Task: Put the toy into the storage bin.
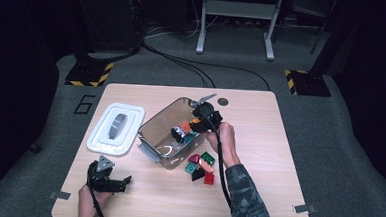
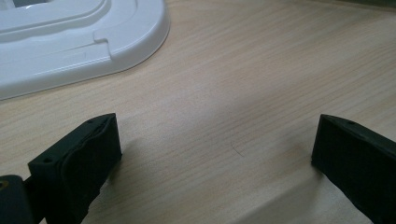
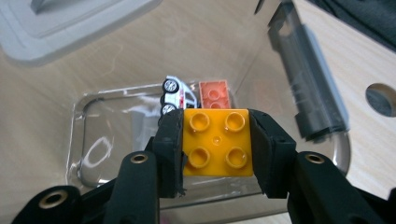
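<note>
My right gripper (image 3: pixel 215 142) is shut on a yellow four-stud brick (image 3: pixel 216 142) and hangs over the clear plastic box (image 3: pixel 84 140). At the bottom of the box lie a white toy car (image 3: pixel 176 96) on its side and an orange brick (image 3: pixel 214 94). From the high view the right gripper (image 1: pixel 196 122) sits above the box (image 1: pixel 155 126) near its right wall. My left gripper (image 1: pixel 111 183) rests open near the table's front left corner, its jaws (image 2: pixel 215 154) wide apart over bare wood.
The box's white lid (image 1: pixel 116 127) lies left of the box, also at the top left of the left gripper view as lid (image 2: pixel 70 42). A heap of coloured bricks (image 1: pixel 201 166) sits just right of the box's near end. A round hole (image 1: pixel 223 101) marks the table's far side.
</note>
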A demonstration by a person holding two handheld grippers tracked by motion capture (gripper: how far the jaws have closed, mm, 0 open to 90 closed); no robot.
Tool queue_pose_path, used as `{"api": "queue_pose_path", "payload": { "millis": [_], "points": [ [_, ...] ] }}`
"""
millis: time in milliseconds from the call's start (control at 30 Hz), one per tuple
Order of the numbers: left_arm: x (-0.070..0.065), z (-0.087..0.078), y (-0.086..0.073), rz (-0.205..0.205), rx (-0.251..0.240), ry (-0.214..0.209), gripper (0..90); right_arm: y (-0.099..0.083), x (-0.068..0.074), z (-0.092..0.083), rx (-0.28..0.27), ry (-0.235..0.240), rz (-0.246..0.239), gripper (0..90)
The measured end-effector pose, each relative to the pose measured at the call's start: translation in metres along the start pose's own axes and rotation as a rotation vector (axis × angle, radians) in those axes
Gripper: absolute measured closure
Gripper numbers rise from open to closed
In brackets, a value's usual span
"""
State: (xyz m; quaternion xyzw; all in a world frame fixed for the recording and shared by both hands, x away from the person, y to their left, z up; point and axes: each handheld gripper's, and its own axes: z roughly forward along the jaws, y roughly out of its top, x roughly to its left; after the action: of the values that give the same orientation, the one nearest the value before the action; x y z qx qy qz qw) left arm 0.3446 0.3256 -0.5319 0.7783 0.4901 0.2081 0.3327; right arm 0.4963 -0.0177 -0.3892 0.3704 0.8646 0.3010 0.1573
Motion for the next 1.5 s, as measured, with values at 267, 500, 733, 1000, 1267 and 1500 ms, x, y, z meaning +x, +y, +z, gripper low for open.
{"api": "queue_pose_path", "payload": {
  "millis": [267,500,733,1000,1267,1500],
  "points": [
    [0.000,0.000,0.000,0.000,0.000,0.000,1.1,-0.005,0.000,-0.002,0.015,0.009,-0.008,57.3],
    [0.000,0.000,0.000,0.000,0.000,0.000,1.1,-0.008,-0.001,-0.007,0.027,0.000,-0.018,51.5],
    [0.000,0.000,0.000,0.000,0.000,0.000,1.1,-0.015,0.000,-0.021,-0.035,-0.003,0.019,33.4],
    [0.000,0.000,0.000,0.000,0.000,0.000,1.1,-0.028,-0.001,-0.045,-0.122,-0.021,0.043,16.3],
    [0.000,0.000,0.000,0.000,0.000,0.000,1.1,-0.060,-0.002,-0.049,-0.126,-0.028,0.074,14.2],
    [0.000,0.000,0.000,0.000,0.000,0.001,1.1,-0.093,-0.008,-0.030,-0.079,-0.011,0.123,14.4]
  ]
}}
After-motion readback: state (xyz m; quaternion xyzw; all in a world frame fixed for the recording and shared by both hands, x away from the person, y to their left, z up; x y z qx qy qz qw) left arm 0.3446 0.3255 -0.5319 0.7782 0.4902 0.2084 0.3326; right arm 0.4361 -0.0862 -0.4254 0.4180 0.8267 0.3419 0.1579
